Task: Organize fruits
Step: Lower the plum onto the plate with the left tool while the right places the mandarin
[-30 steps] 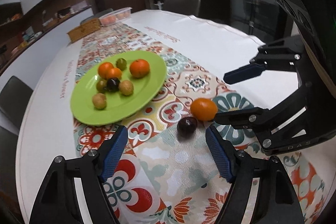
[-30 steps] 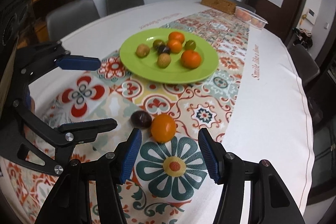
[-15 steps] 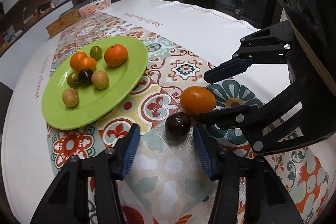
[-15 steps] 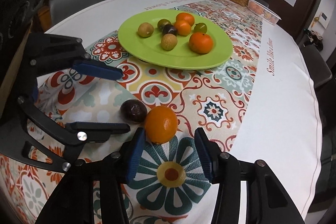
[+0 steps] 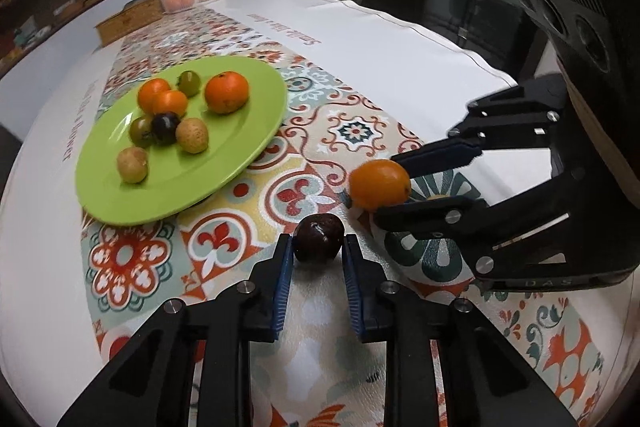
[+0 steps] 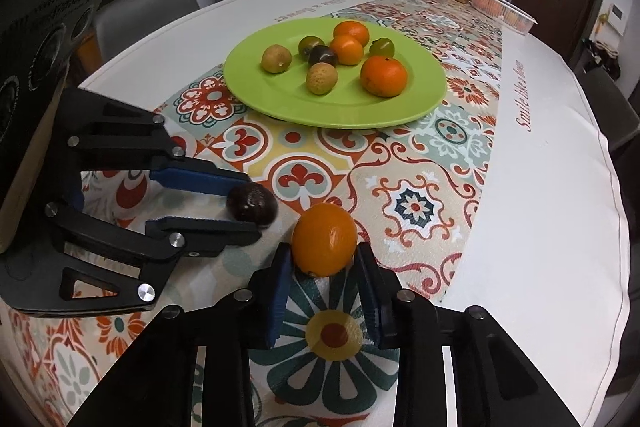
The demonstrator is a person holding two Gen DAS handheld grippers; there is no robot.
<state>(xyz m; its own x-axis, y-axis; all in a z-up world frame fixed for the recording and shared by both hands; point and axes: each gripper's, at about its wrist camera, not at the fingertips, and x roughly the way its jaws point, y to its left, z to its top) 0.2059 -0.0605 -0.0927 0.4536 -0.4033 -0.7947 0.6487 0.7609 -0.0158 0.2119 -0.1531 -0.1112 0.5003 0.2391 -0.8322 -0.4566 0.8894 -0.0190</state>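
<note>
Gripping a dark, glossy plum (image 5: 318, 237) on the patterned tablecloth (image 5: 224, 235), the left gripper (image 5: 316, 259) pinches it, it seems. Beside it, the right gripper (image 6: 323, 267) clamps a smooth orange (image 6: 324, 241). Farther, the green plate (image 6: 420, 103) holds seven small fruits.

Black gripper (image 5: 318, 259), blue ribbed pads (image 5: 283, 281)

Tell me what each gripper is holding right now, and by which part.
The left gripper pinches the dark plum across its sides near the fingertips. The right gripper clamps the orange across its lower sides. Both fruits seem to rest on the table runner.
</note>
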